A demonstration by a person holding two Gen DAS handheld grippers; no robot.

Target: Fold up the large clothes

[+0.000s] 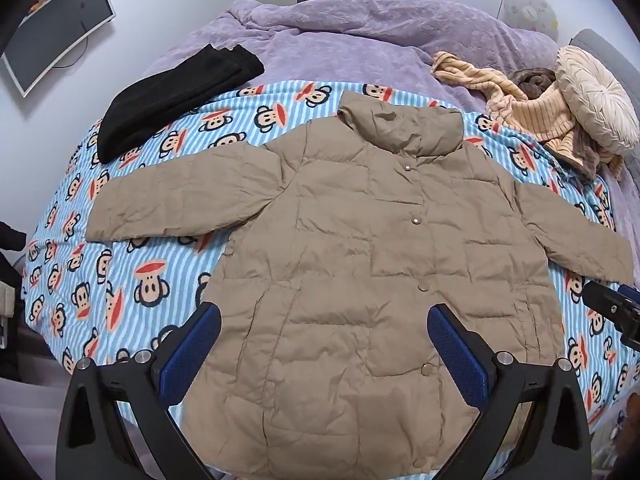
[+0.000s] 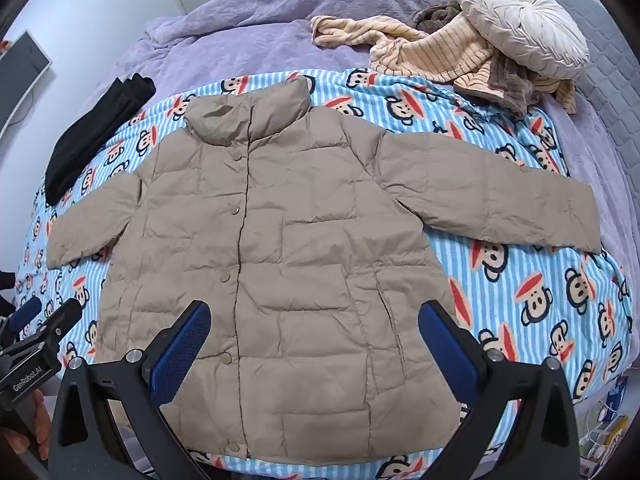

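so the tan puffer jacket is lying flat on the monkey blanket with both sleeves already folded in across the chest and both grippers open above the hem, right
Not quite. The tan puffer jacket does lie flat on the monkey blanket, but its sleeves are spread straight out to the sides, not folded in; both wrist views show this. The left gripper and right gripper are open above the hem, as you said.

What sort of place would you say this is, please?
Most likely a bedroom: a tan quilted jacket lies spread on a bed's monkey-print striped blanket, with a rumpled purple duvet and a round pleated cream cushion behind.
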